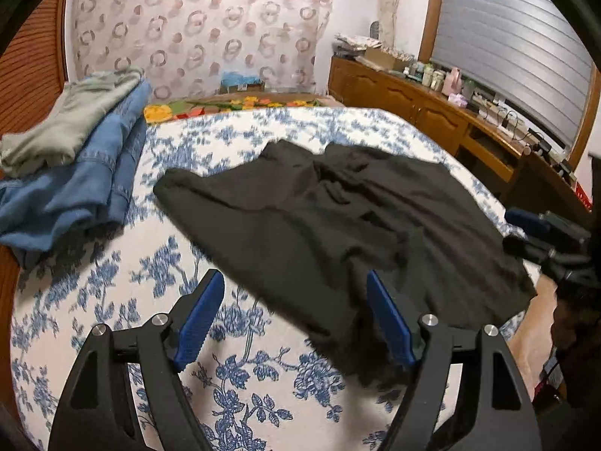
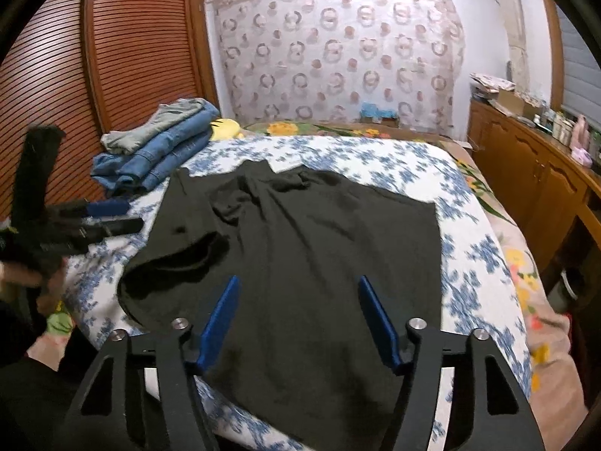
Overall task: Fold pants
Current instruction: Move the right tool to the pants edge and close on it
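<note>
Black pants lie spread and wrinkled on the blue-flowered bedspread. My left gripper is open over the near edge of the pants; its right finger is above the cloth and its left finger above bare bedspread. The right gripper shows at the pants' right edge. In the right wrist view the black pants fill the middle, with one folded-over hem opening at the left. My right gripper hangs open low over them, nothing pinched between its pads. At the left of that view, the left gripper is beside the pants.
Folded jeans topped by a grey-green garment are stacked at the bed's far left. A wooden dresser with small items runs along the right. A louvred wardrobe door stands at the left. A patterned cloth hangs on the wall behind the bed.
</note>
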Demonstrator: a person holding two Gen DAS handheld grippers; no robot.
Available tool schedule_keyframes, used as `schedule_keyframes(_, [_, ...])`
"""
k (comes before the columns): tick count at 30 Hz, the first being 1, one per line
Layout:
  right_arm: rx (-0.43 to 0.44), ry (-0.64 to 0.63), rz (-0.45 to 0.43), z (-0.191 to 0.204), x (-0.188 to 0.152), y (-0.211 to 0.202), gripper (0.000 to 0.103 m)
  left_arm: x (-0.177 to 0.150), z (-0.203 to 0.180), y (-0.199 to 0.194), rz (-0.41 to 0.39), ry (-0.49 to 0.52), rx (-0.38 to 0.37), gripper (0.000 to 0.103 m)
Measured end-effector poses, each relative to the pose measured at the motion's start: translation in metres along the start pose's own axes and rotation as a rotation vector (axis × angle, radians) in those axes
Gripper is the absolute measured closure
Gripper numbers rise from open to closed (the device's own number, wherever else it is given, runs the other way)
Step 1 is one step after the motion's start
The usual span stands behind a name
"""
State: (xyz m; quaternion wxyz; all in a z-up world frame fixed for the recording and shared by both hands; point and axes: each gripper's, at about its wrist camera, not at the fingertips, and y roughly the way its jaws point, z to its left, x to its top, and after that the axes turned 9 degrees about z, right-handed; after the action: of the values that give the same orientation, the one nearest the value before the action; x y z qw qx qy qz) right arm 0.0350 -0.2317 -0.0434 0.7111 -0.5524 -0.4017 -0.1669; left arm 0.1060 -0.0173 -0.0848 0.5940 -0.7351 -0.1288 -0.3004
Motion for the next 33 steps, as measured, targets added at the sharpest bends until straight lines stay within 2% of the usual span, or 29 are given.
schedule_keyframes(6, [0.041,-0.026,-0.009,0.005,0.014,0.009,0.049,-0.008,0.007,0.008,0.026,-0.031,0.007,0.024])
schedule_keyframes(10, [0.105,-0.044,0.01,0.01,0.023,0.023,0.069,-0.013,0.011,0.013,0.043,-0.05,0.008,0.024])
schedule_keyframes(21, [0.178,-0.068,0.113,0.022,0.045,0.068,0.069,-0.021,0.008,0.014,0.031,-0.041,0.021,0.024])
schedule_keyframes(31, [0.217,-0.055,0.182,0.025,0.05,0.091,0.069,-0.022,0.008,0.013,0.031,-0.038,0.028,0.022])
schedule_keyframes(33, [0.225,-0.055,0.188,0.028,0.05,0.09,0.076,-0.023,0.009,0.012,0.029,-0.047,0.026,0.022])
